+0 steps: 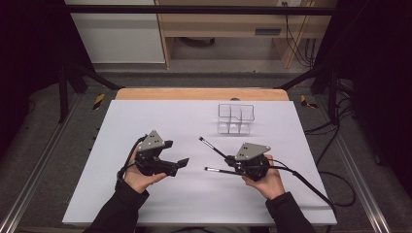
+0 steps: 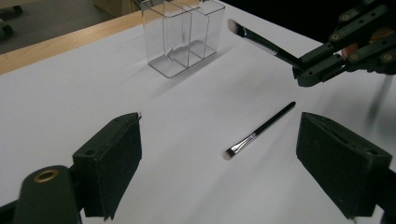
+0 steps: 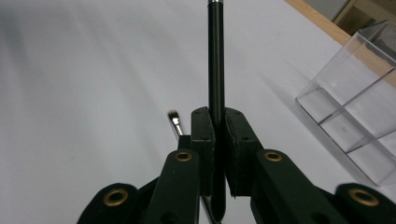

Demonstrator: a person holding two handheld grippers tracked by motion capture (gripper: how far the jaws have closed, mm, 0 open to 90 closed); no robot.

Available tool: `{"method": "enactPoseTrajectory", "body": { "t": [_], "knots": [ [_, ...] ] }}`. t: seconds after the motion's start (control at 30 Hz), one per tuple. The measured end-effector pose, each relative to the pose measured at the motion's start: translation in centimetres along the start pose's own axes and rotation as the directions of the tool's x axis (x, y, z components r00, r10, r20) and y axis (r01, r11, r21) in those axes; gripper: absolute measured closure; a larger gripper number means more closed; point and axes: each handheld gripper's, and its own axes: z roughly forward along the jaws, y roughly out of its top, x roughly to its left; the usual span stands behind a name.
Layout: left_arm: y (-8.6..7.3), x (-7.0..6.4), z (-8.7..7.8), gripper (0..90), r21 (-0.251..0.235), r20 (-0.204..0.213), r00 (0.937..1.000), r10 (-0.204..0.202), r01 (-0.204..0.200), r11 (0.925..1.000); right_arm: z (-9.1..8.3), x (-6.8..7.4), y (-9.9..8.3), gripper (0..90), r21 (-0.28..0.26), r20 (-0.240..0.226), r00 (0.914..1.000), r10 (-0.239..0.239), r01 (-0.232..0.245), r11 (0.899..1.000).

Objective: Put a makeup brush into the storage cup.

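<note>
Above the white table top (image 1: 145,194), near its middle, my right gripper (image 1: 239,164) clamps a slim black-handled makeup brush (image 1: 212,147) between its closed jaws. In the high view the brush's long axis runs on a slant, bristle tip pointing up and away to the left, toward the far side of the table. My right gripper view looks straight along the handle (image 3: 215,60), pinched low between the pads, but cuts off the tip; my left gripper view shows that pale bristle end (image 2: 236,27) aimed at the clear plastic compartmented organiser (image 2: 180,35). A second thin black brush (image 2: 259,131) lies flat on the table just below, its bristles toward my left gripper (image 1: 177,164), whose jaws stand wide apart, holding nothing. The organiser stands upright near the far edge.
</note>
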Motion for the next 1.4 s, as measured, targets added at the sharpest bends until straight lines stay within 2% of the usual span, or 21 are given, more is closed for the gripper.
{"method": "enactPoseTrajectory", "body": {
  "t": [0.13,0.3,0.4,0.5,0.7,0.9,1.0,1.07,1.17,1.33,1.4],
  "knots": [
    [-0.3,-0.4,0.0,13.6,-0.051,0.003,0.9994,-0.036,0.036,0.998,-0.2,0.3,-0.5,83.3,-0.046,-0.002,0.9996,0.029,-0.029,0.999],
    [-0.7,-0.6,0.6,13.5,-0.098,0.019,0.9972,-0.073,0.074,0.9924,-0.1,0.4,-0.8,83.3,-0.053,-0.008,0.9985,0.055,-0.055,0.997],
    [-1.0,-0.5,1.2,13.5,-0.107,0.029,0.9947,-0.098,0.101,0.9891,0.2,0.4,-0.9,83.3,-0.061,-0.013,0.9976,0.068,-0.068,0.996],
    [-1.1,-0.5,1.5,13.4,-0.112,0.033,0.9938,-0.106,0.109,0.9877,0.2,0.6,-0.9,83.3,-0.077,-0.014,0.9969,0.078,-0.079,0.994],
    [-0.9,-0.5,2.1,13.6,-0.141,0.08,0.9866,-0.142,0.152,0.9782,0.5,0.7,-0.8,83.3,-0.106,-0.022,0.9953,0.094,-0.096,0.99],
    [-0.7,-0.6,2.3,13.9,-0.149,0.09,0.9859,-0.141,0.153,0.9769,0.3,0.7,-0.6,83.3,-0.134,-0.027,0.9944,0.102,-0.105,0.985],
    [-0.5,-0.7,2.3,14.6,-0.164,0.114,0.9816,-0.154,0.171,0.9716,0.3,0.7,-0.5,83.3,-0.146,-0.028,0.9939,0.107,-0.11,0.983],
    [-0.2,-0.9,2.2,15.5,-0.177,0.121,0.9813,-0.15,0.17,0.9695,0.3,0.7,-0.5,83.3,-0.15,-0.033,0.9934,0.11,-0.113,0.982],
    [0.1,-1.0,2.4,16.3,-0.19,0.142,0.9762,-0.164,0.189,0.9633,0.4,0.8,-0.3,83.3,-0.162,-0.043,0.9925,0.115,-0.12,0.979],
    [0.9,-1.5,2.9,17.9,-0.214,0.177,0.9686,-0.174,0.211,0.9539,0.4,1.0,0.2,83.3,-0.192,-0.055,0.9913,0.12,-0.128,0.973],
    [1.3,-1.6,3.0,18.7,-0.223,0.185,0.9675,-0.173,0.213,0.9514,0.3,1.0,0.4,83.3,-0.209,-0.059,0.9905,0.124,-0.134,0.969]
  ]
}}
